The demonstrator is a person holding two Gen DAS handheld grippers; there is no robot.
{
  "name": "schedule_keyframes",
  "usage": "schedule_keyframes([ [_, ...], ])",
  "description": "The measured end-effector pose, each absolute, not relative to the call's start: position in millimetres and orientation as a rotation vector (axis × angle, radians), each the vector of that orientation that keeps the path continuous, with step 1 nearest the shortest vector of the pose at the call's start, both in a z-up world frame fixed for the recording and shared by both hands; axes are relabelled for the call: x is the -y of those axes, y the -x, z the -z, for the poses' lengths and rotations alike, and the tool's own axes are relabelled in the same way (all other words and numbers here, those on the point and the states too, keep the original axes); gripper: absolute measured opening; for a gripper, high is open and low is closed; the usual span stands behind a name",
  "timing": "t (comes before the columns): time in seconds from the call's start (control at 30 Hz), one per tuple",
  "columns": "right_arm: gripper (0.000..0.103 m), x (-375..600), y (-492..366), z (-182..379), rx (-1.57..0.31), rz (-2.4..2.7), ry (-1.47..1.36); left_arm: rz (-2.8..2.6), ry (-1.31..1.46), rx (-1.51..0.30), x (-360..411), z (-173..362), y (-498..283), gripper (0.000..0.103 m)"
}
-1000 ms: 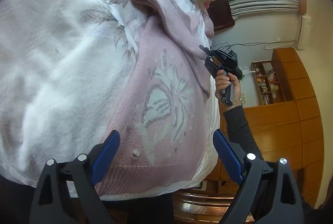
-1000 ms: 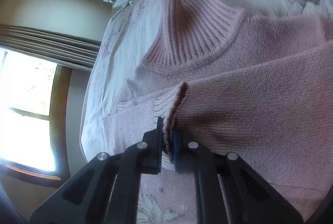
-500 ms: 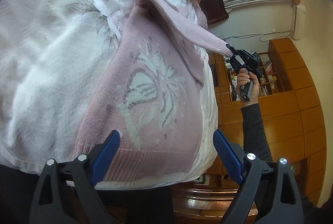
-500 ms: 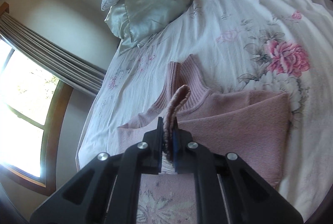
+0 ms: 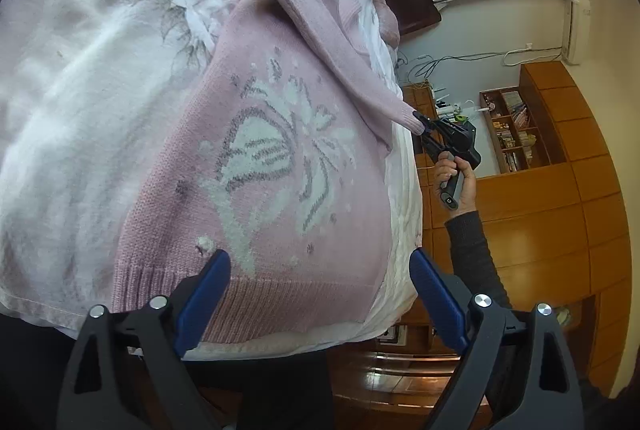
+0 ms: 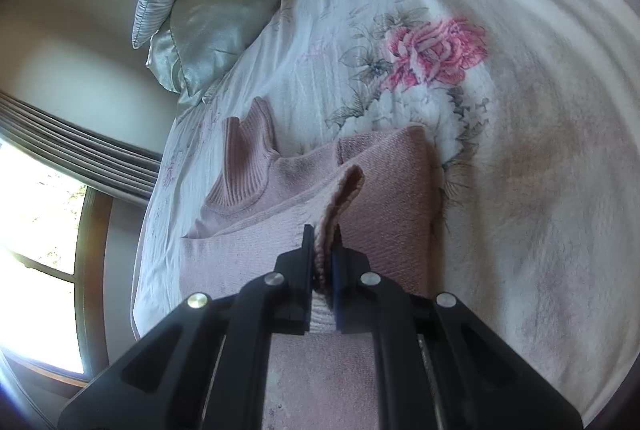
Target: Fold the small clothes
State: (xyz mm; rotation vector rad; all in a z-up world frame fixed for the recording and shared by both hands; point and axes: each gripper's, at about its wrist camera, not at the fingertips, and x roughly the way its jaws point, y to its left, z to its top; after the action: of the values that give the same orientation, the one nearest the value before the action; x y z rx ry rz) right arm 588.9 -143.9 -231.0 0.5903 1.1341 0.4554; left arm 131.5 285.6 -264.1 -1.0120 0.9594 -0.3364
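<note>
The ribbed cuff (image 6: 334, 214) of the soft, limp pink knitted sweater (image 5: 280, 166) is pinched between the right gripper's (image 6: 322, 250) jaws, while the hem (image 5: 256, 306) is best taken between the left gripper's (image 5: 320, 294) spread jaws.

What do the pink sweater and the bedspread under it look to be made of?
The pink sweater looks like a soft knit, wool or acrylic: visible stitch rows, ribbed hem, and ribbed cuff pinched in the right gripper. The bedspread looks like matte woven cotton, wrinkled, with a printed rose.

Bare white floral bedspread (image 6: 520, 110) beyond pink knitted sweater (image 5: 288, 166); grey satin pillows (image 6: 208, 18) block the head-end corner.
</note>
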Motion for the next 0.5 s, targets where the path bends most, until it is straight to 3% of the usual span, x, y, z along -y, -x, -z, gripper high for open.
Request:
schedule_keyframes([
  [0.23,0.007,150,-591,261,-1.176,-0.424,-0.601,0.333,1.01,-0.973,-286,269,-133,0.091],
  [0.3,0.02,148,-590,269,-1.201,-0.378,-0.553,0.33,1.015,-0.977,-286,270,-134,0.091],
  [0.33,0.033,149,-589,270,-1.205,-0.359,-0.528,0.329,1.013,-0.978,-286,270,-135,0.091],
  [0.37,0.037,155,-587,265,-1.18,-0.342,-0.531,0.332,1.01,-0.974,-286,270,-135,0.091],
  [0.5,0.033,180,-572,234,-1.032,-0.371,-0.639,0.398,0.962,-0.966,-287,250,-168,0.091],
])
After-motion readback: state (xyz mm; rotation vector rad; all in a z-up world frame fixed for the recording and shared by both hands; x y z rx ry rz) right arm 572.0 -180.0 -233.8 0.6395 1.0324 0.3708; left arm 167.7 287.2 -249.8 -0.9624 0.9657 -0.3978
